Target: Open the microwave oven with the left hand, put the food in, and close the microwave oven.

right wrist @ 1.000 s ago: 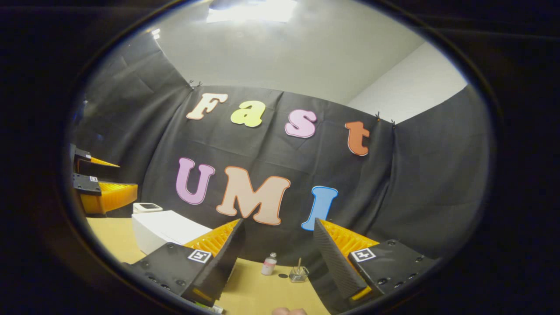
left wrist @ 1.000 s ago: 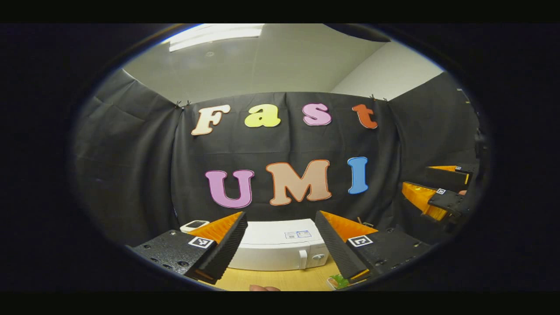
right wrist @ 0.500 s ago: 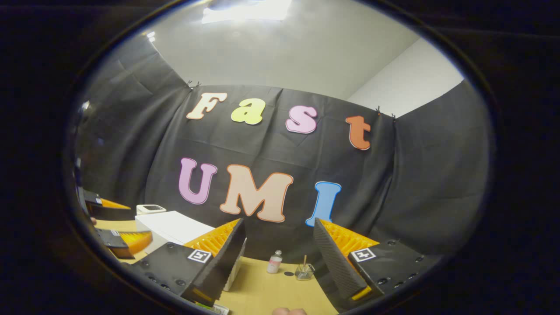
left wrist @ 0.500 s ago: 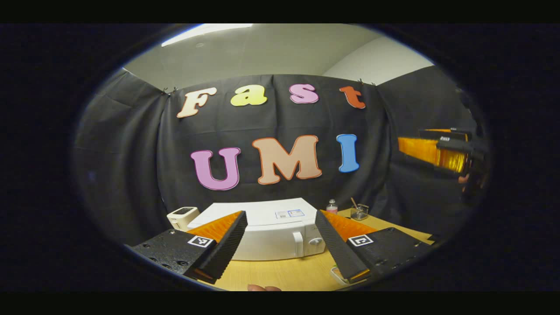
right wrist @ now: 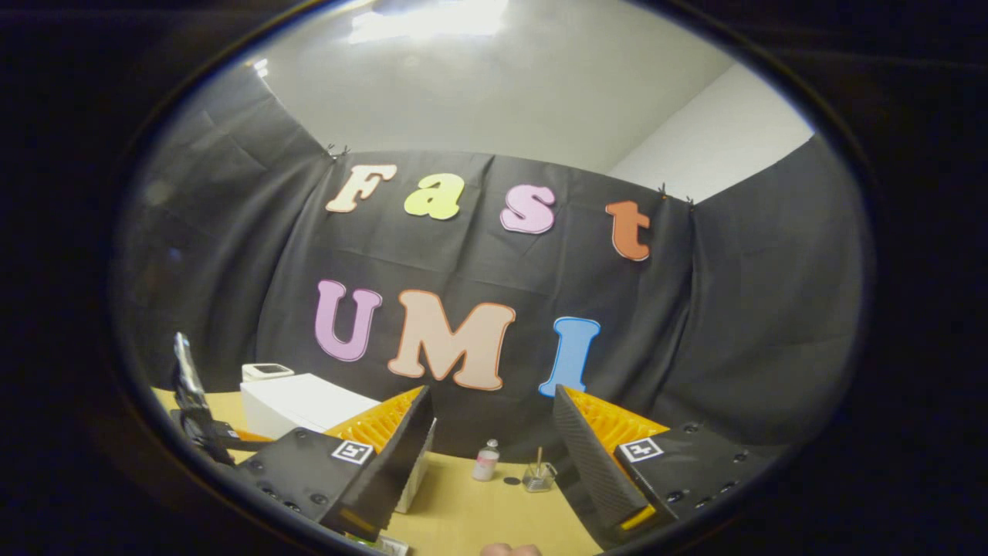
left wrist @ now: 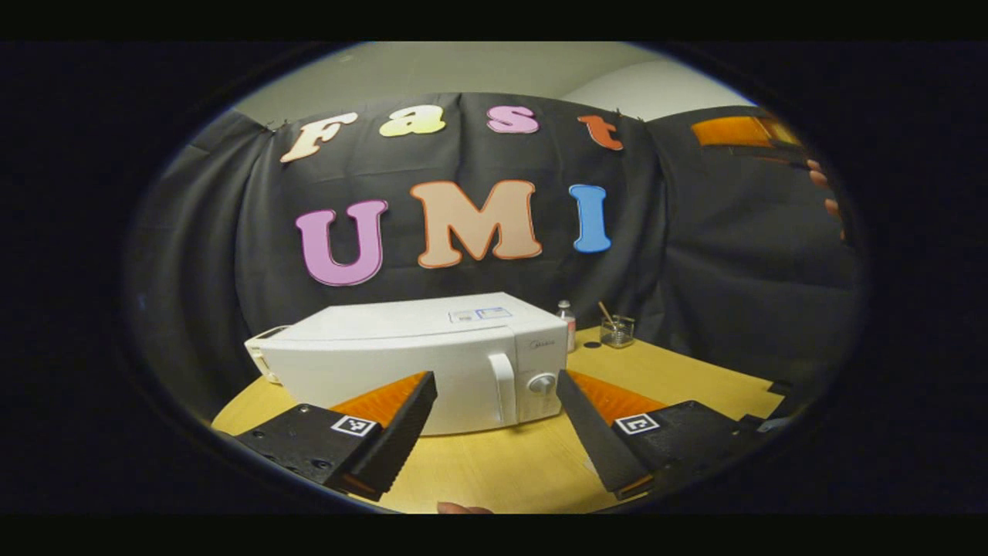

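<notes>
The white microwave stands on the wooden table with its door shut. Its vertical handle and round knob sit at the right of its front. My left gripper is open and empty, a short way in front of the handle, apart from it. In the right gripper view, my right gripper is open and empty above the table, and the microwave lies to its left. The left gripper shows blurred at that view's far left. The right gripper and a hand appear high up at the right.
A small bottle and a glass jar with a stick stand at the table's back, right of the microwave. A small white device sits behind the microwave. Black cloth walls close in the back and sides.
The left gripper has come down and tipped toward the microwave, which now shows larger and front-on between its fingers. The right gripper has hardly moved.
</notes>
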